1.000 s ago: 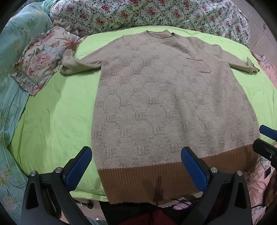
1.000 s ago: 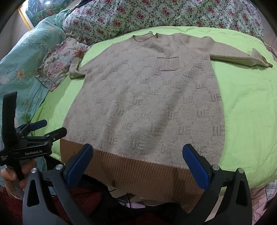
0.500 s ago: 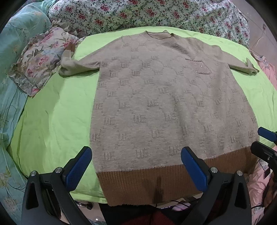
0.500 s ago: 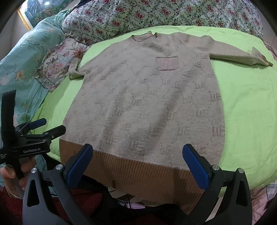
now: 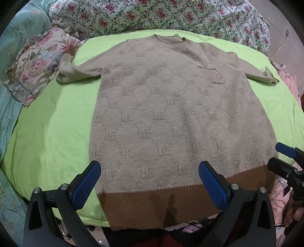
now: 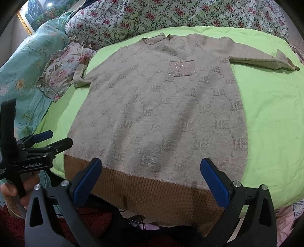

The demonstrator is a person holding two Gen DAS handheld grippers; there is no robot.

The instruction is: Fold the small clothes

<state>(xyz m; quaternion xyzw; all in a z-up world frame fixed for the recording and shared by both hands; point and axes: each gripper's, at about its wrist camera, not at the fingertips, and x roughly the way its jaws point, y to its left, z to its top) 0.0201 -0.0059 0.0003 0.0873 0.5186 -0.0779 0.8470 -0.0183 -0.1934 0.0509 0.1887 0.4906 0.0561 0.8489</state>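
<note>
Fuzzy knit sweater (image 5: 171, 117) flat, ribbed brown hem (image 5: 171, 205), green sheet (image 5: 51, 133).

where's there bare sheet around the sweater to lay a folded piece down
Two free patches of green sheet: a wide one left of the sweater, below its left sleeve and beside the floral pillow; another right of the body, below the right sleeve. It is crowded at the collar end, where the floral quilt meets the sheet.

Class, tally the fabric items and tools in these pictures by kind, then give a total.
Sweater: 1
Green sheet: 1
Floral pillow: 1
Hand-held grippers, left and right: 2
Total: 5
</note>
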